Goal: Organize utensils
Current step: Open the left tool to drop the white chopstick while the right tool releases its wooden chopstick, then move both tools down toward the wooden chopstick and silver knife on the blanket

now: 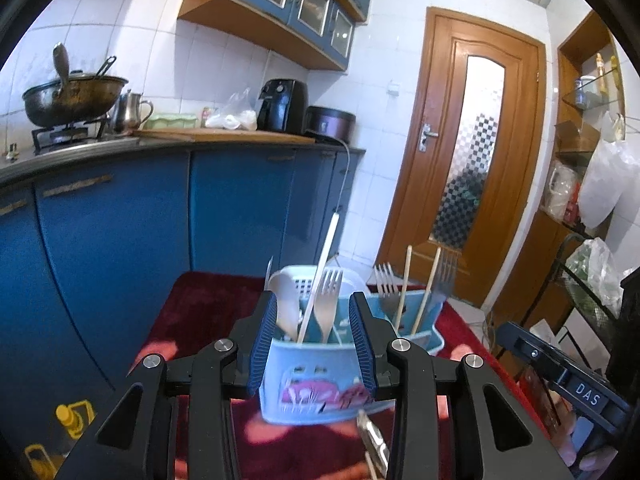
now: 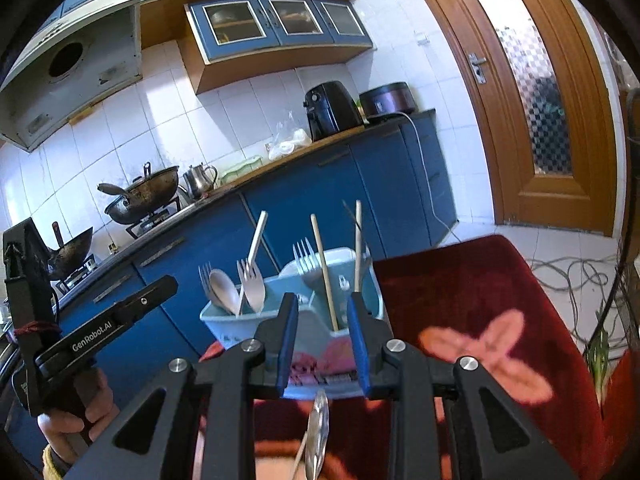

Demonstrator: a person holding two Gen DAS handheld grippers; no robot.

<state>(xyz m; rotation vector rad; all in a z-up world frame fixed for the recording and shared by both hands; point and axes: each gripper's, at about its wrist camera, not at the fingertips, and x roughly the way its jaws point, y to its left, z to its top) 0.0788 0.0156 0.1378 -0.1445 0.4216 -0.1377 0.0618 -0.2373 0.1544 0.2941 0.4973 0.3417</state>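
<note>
Room: kitchen with blue cabinets (image 1: 112, 216), white wall tiles and a wooden door (image 1: 472, 152).
Worktop: covered by a dark red cloth (image 2: 472, 288) with pink flowers.
Utensil caddy (image 1: 312, 384): light blue, standing on the cloth; forks, spoons and chopsticks stand upright inside.
Left gripper (image 1: 313, 344): jaws partly open, one on each side of the caddy; contact unclear.
Right gripper (image 2: 322, 340): jaws partly open just before the caddy, gripping nothing visible.
Spoon (image 2: 318, 432): metal, lying just in front of the caddy.
</note>
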